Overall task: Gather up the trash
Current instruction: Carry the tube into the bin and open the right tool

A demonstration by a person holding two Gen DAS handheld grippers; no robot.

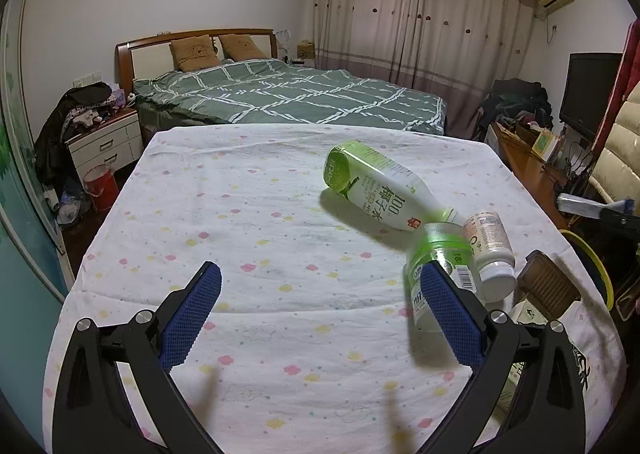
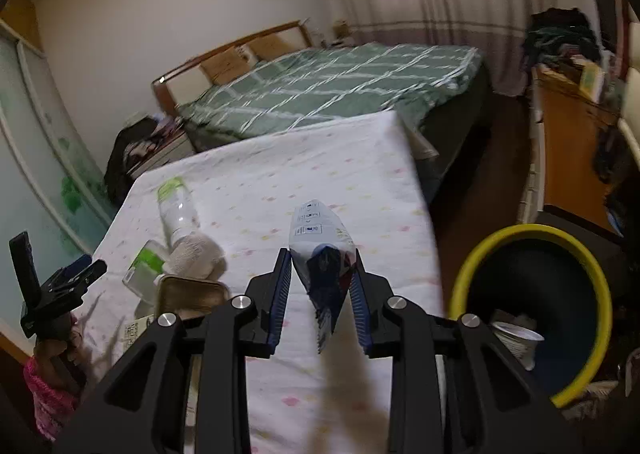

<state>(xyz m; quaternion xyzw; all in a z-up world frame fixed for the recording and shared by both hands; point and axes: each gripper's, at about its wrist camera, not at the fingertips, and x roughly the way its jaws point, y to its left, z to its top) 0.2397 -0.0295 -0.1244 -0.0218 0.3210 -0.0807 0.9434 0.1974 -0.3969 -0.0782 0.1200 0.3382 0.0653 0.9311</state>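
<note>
My right gripper (image 2: 320, 286) clamps a crinkled white-blue plastic packet (image 2: 320, 250) above the dotted cloth table (image 2: 360, 174) | yellow-rimmed dark round bin (image 2: 472, 266) nearby holds a ribbed white cup (image 2: 518, 338) | my left gripper (image 1: 320, 294) spread, empty.

Right tongs (image 2: 320, 286) clamped; left tongs (image 1: 320, 318) spread wide.

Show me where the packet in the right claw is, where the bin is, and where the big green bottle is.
packet (image 2: 320, 238): right wrist view, on its pale upper face.
bin (image 2: 472, 254): right wrist view, on its yellow rim, left side.
big green bottle (image 1: 380, 190): left wrist view, on its white label, mid-body.
</note>
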